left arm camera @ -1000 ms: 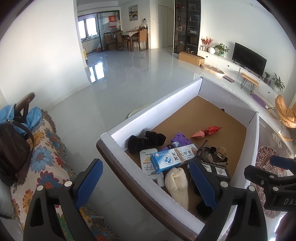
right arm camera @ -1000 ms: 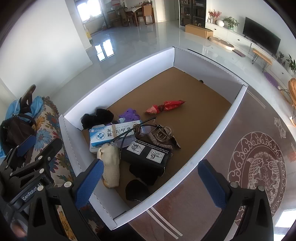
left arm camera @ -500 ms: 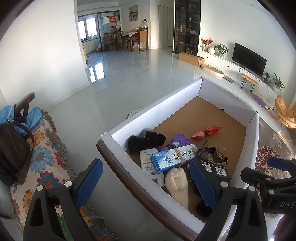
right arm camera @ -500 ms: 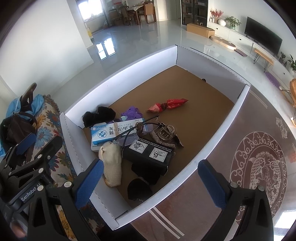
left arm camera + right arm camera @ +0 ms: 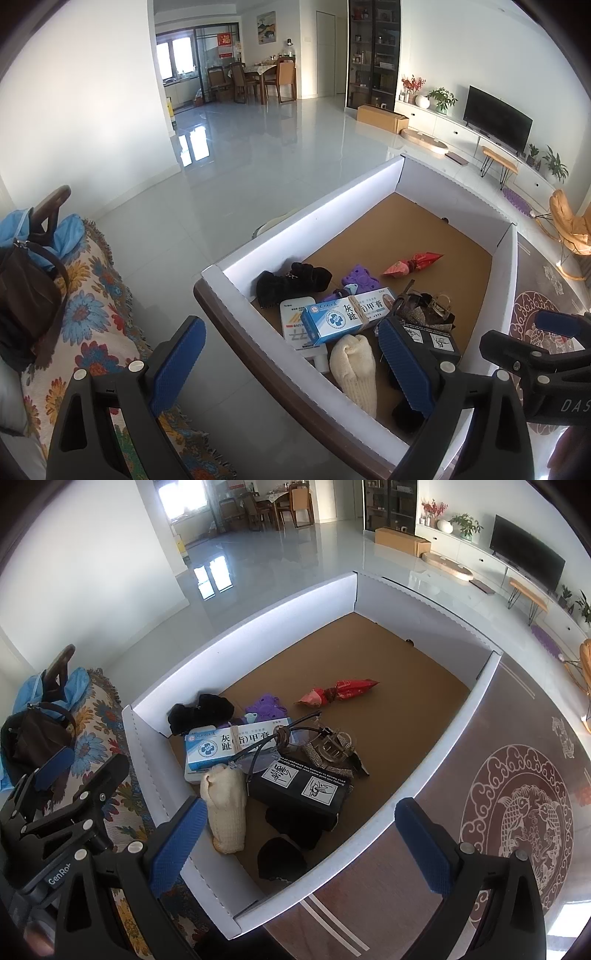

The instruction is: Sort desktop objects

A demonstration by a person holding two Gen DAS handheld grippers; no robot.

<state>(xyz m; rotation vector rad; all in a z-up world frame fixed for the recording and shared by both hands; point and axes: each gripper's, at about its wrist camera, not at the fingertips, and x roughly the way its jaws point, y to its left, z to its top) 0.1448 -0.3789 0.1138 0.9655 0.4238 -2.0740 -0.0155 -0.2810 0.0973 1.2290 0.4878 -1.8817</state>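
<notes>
Left gripper: hovering over the near-left wall of the tray, jaws spread wide, gripping nothing

Tray contents, lying clustered in the near-left corner, left to right in the right wrist view:
- black fabric resting against the left wall
- blue box lying across a white pack, a band wrapping it
- cream knit lying just in front of the box
- purple toy sitting behind the box
- black box touching the knit, glasses and a buckle resting on top
- dark cap lying nearest the front wall
- red wrapper lying apart, toward the centre

Right gripper: hovering above the front wall, jaws spread wide, holding nothing
</notes>
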